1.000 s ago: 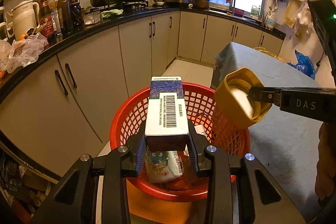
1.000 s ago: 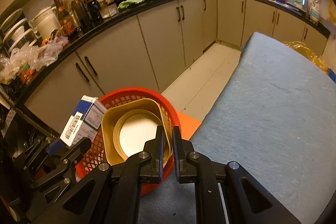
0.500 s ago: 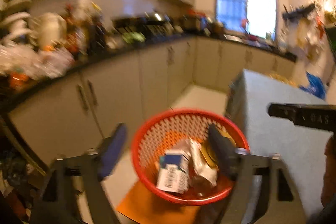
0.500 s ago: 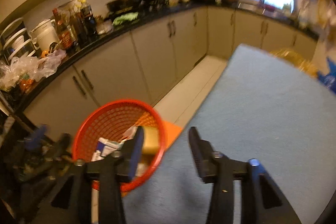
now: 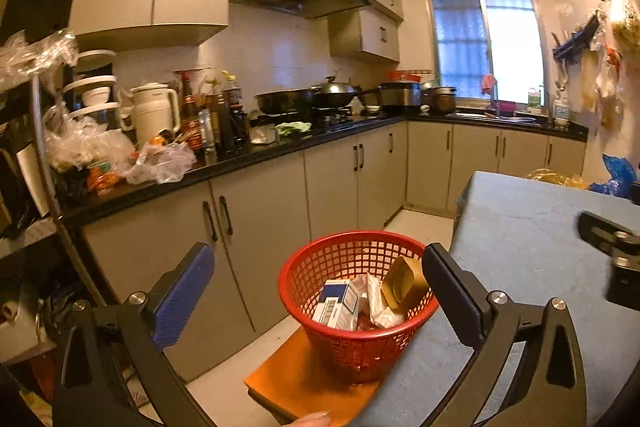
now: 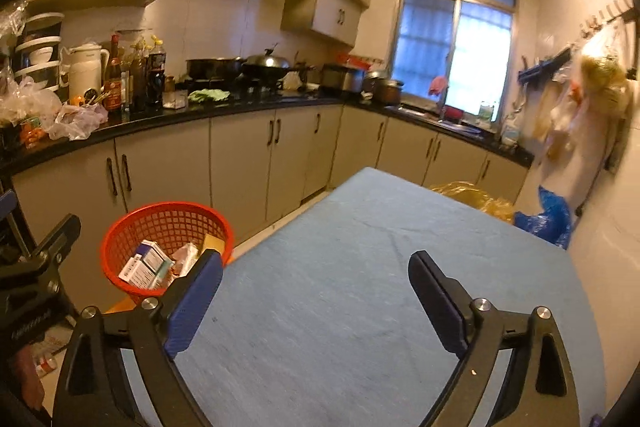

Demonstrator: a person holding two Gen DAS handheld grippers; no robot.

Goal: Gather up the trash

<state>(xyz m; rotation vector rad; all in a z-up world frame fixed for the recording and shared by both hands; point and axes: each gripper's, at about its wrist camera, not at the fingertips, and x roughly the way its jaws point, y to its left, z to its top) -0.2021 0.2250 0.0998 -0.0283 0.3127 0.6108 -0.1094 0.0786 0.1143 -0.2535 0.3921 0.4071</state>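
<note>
A red mesh basket (image 5: 348, 237) stands on an orange stool (image 5: 300, 383) by the table's corner. In it lie a white and blue carton (image 5: 336, 303), a yellow tub (image 5: 404, 283) and crumpled wrappers. My left gripper (image 5: 316, 255) hangs back from and above the basket, its jaws opening wide with nothing between them. In the right wrist view the basket (image 6: 168, 207) with the carton (image 6: 146, 263) sits at lower left. My right gripper (image 6: 315, 259) is over the blue-grey tablecloth (image 6: 360, 307), jaws opening, nothing between them.
Beige cabinets (image 5: 256, 227) under a black counter (image 5: 224, 163) crowded with bottles, a kettle and plastic bags run along the left. A yellow bag (image 6: 472, 197) and a blue bag (image 6: 548, 217) lie at the table's far end. A fingertip (image 5: 312, 417) shows at the bottom edge.
The left gripper let go of the carton and the right let go of the yellow tub; both now lie in the basket. Both grippers opened wide and drew back and upward.
</note>
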